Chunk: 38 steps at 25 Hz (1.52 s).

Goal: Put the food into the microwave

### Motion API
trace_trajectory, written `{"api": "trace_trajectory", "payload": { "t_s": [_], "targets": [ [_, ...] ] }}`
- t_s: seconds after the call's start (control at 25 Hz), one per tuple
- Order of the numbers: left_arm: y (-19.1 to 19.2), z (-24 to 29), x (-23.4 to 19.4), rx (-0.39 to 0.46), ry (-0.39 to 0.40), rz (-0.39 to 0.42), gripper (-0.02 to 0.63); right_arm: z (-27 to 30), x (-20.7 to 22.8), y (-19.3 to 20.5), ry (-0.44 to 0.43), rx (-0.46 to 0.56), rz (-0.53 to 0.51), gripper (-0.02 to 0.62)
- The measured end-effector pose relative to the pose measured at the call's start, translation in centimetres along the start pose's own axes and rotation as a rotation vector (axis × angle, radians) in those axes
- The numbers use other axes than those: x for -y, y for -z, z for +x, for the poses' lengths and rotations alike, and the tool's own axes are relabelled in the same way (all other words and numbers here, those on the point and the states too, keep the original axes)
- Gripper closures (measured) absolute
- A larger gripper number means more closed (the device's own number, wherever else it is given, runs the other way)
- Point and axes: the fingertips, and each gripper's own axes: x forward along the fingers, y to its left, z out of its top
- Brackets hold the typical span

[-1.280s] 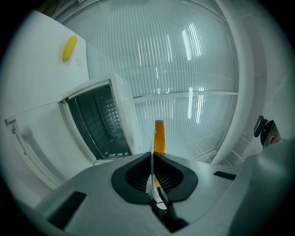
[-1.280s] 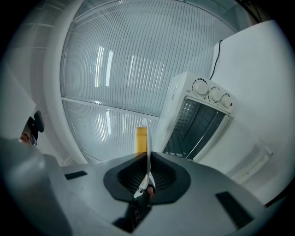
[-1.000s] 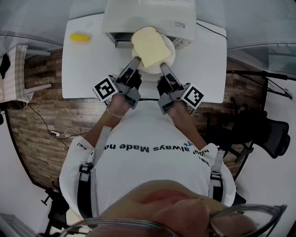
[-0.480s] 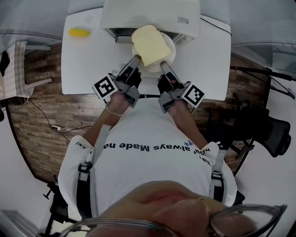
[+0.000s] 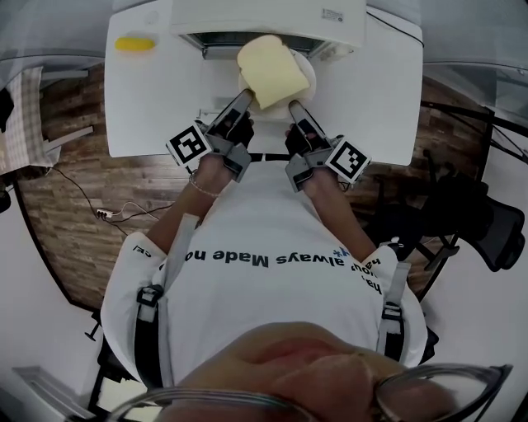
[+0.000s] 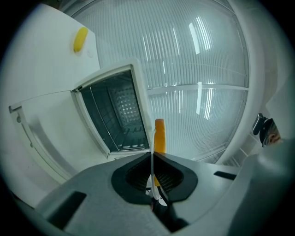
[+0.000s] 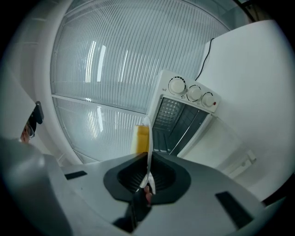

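Your left claw (image 5: 245, 99) and right claw (image 5: 294, 107) are each pinching the thin rim of the plate (image 5: 307, 80), which is carrying the bread slice (image 5: 271, 70) right at the open microwave (image 5: 264, 16). The pickup is looking done. You are left with sliding it inside and releasing.

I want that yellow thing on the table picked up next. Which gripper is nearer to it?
Left. The left gripper grips the plate at its near-left rim, on the side of the yellow thing; the right gripper grips the rim farther right.
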Motion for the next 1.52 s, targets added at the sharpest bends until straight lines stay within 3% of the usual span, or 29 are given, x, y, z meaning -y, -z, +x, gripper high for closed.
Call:
{"api": "trace_trajectory", "payload": {
  "t_s": [0.68,1.2,1.52],
  "targets": [
    [-0.5,1.8,-6.6,-0.027,-0.049,-0.024,0.588,3.0,5.8,0.0,0.064,-0.038,0.013,0.574],
    [-0.7,1.8,-9.3,-0.042,-0.078,0.028,0.588,3.5,8.6,0.5,0.101,-0.038,0.015,0.574],
    [-3.1,4.5,-13.7,-0.06,-0.1,0.005,0.588,7.3,12.1,-0.6,0.131,-0.024,0.063,0.574]
  ]
}}
